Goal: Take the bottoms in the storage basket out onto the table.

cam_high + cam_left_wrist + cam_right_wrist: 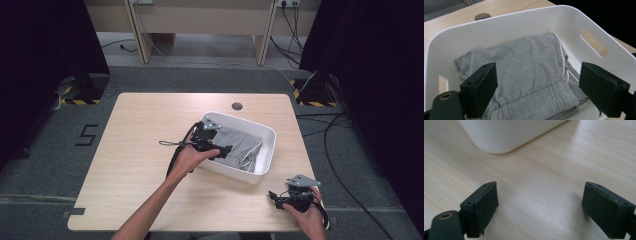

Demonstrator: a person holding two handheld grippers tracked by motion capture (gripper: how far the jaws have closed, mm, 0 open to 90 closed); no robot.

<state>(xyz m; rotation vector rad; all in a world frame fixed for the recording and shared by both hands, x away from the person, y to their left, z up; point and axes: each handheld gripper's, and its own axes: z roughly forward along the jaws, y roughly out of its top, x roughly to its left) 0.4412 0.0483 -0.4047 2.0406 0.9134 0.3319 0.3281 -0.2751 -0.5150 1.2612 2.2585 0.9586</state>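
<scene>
A white plastic bin (266, 159) stands right of the table's middle, with a folded grey garment (240, 145) lying inside. In the left gripper view the garment (529, 72) with its white piping covers the floor of the bin (506, 23). My left gripper (226, 150) hangs over the bin's near left side, open, jaws wide above the cloth and holding nothing (539, 92). My right gripper (274, 196) rests low over the table's front right corner, open, with bare wood between its jaws (540, 210). The bin's rounded corner (499, 137) lies ahead of it.
The wooden table (135, 165) has a round cable hole (237, 106) near its far edge. Dark curtains flank both sides, and cables (345, 165) trail on the grey floor to the right. A wooden bench stands beyond the table.
</scene>
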